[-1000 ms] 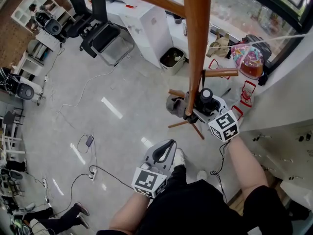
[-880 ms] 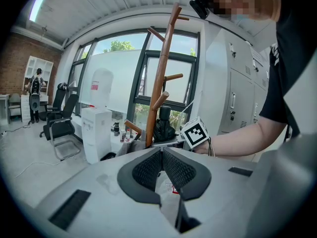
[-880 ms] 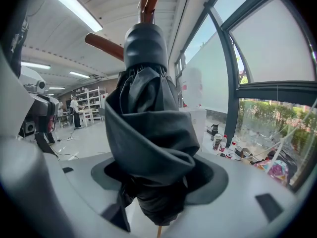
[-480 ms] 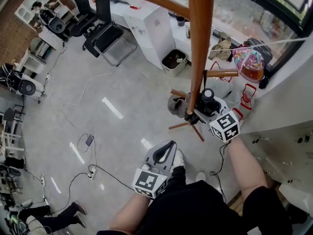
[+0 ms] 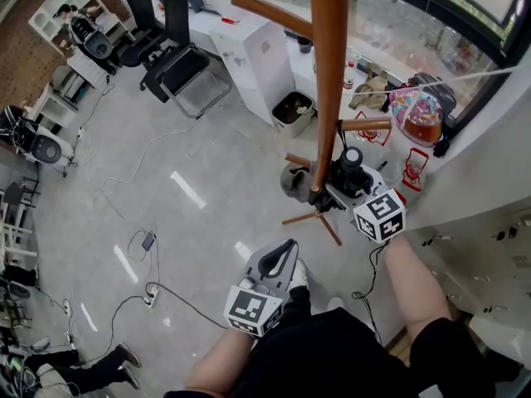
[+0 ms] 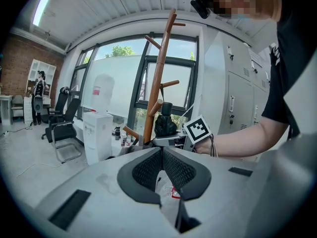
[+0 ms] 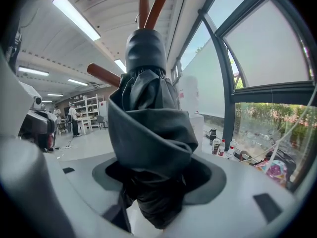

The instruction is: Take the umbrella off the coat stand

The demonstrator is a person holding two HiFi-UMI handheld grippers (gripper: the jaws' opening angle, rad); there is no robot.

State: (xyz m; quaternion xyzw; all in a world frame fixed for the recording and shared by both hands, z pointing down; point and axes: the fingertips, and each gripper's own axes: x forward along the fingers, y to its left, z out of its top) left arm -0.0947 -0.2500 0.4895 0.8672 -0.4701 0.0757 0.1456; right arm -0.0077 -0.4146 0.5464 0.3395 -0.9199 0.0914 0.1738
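Observation:
A folded black umbrella (image 7: 148,133) stands upright between the jaws of my right gripper (image 7: 148,175), which is shut on its bundled fabric. From the head view the umbrella (image 5: 351,166) and right gripper (image 5: 338,185) are tight against the wooden coat stand's pole (image 5: 326,81), just below a short peg (image 5: 365,125). The left gripper view shows the same umbrella (image 6: 165,120) beside the stand (image 6: 157,83). My left gripper (image 5: 278,259) hangs lower, nearer my body, shut and holding nothing (image 6: 162,150).
The stand's splayed feet (image 5: 307,218) rest on the grey floor beside a grey bundle (image 5: 292,181). A waste bin (image 5: 292,106) and white cabinet (image 5: 253,52) stand behind. Office chairs (image 5: 178,56) are at the far left. Cables (image 5: 149,243) trail over the floor. Window sill clutter (image 5: 415,106) sits at the right.
My right gripper has risen slightly along the pole with the umbrella in it. The left gripper has stayed where it was.

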